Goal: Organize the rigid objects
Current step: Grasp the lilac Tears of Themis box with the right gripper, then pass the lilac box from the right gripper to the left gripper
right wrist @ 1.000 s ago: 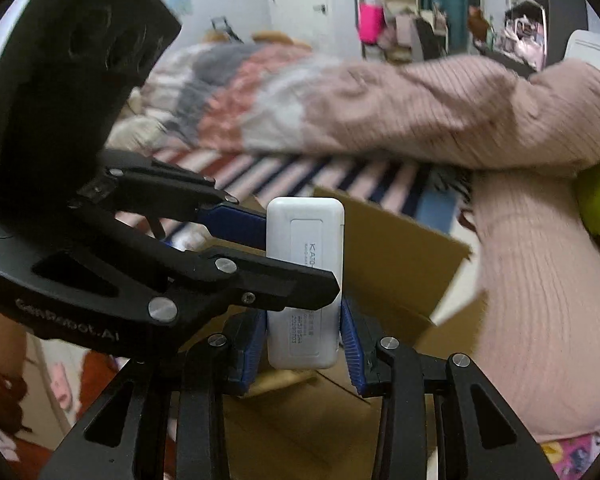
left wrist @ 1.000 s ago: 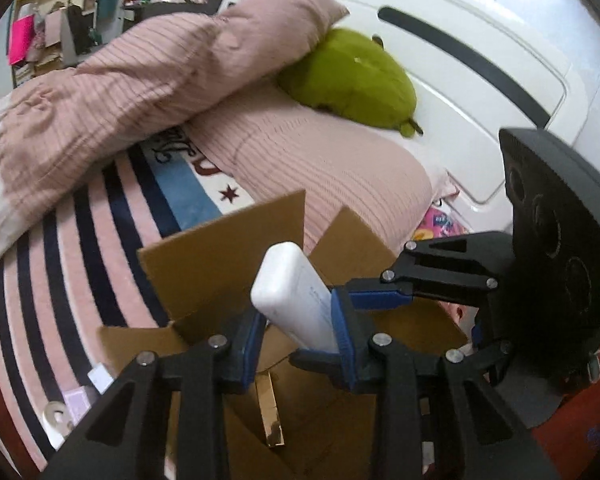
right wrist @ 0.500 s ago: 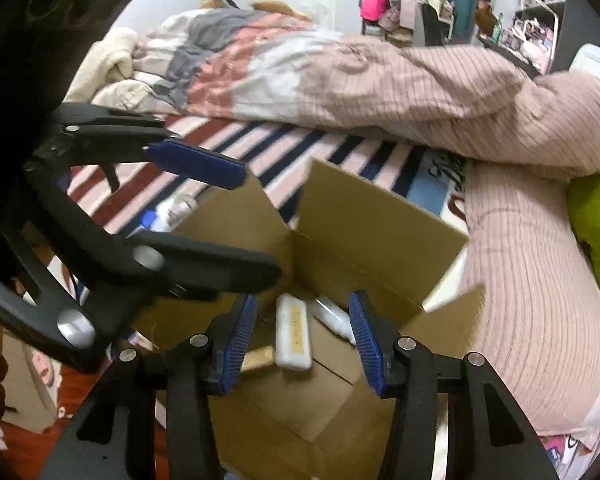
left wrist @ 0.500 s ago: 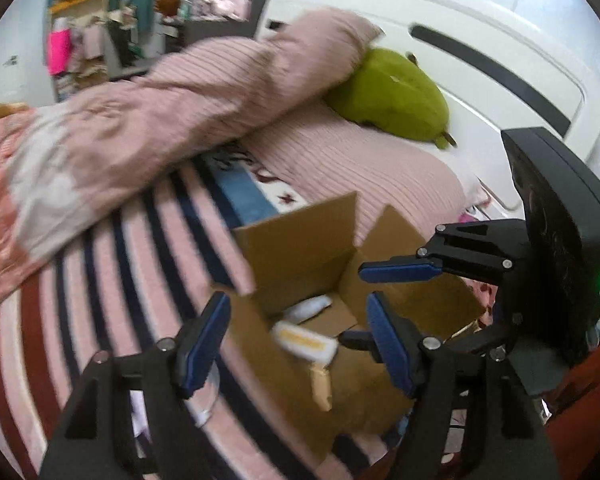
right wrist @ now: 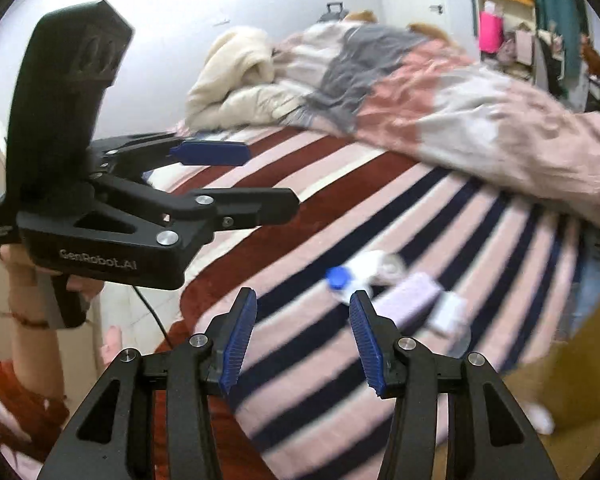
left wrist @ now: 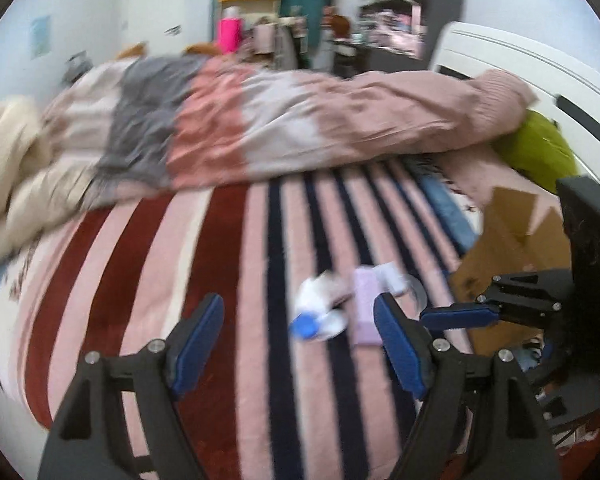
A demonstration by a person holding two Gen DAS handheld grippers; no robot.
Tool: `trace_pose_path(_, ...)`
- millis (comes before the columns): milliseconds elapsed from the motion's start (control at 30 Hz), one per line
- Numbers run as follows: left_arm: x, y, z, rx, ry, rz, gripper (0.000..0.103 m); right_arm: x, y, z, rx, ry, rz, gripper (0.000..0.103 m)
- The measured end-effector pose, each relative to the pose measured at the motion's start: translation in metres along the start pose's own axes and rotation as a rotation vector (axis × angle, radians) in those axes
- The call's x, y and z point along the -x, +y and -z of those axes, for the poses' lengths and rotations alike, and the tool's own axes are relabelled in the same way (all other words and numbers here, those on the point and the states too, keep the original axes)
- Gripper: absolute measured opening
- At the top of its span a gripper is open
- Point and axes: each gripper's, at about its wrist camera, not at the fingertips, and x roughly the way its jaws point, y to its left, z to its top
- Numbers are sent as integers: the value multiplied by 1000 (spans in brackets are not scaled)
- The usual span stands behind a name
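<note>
One lilac box (left wrist: 365, 304), seemingly box-pointing lengthwise.

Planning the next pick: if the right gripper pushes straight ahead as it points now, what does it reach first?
Probably the white bottle with the blue cap, lying on the striped blanket just beyond the open right gripper; blur leaves depth uncertain.

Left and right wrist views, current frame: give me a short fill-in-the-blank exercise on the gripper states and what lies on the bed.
1. The left gripper is open and holds ____.
2. The right gripper has its jaws ____.
3. The white bottle lying on the striped bedspread has a ____ cap.
4. The cardboard box sits toward the ____ edge of the left wrist view.

Missing words: nothing; open; blue; right
</note>
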Motion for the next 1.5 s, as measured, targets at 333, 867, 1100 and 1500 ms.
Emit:
trace_pose_path(333,-35,40,62,88,65,-15,75,-88,-73,42,-414,14,286,64)
trace_pose_path(867,-30,30,59,90,82,6,75,-95,-92,40,-446,-68,272,33)
trace_pose_path(1100,-21,-6,24,59,54,88,75,-45,-57,30,-293,-84,98,32)
trace_pose_path(1500,-8,-31,-20,162,18,356,75,33,-7,1,18,-146,9,31)
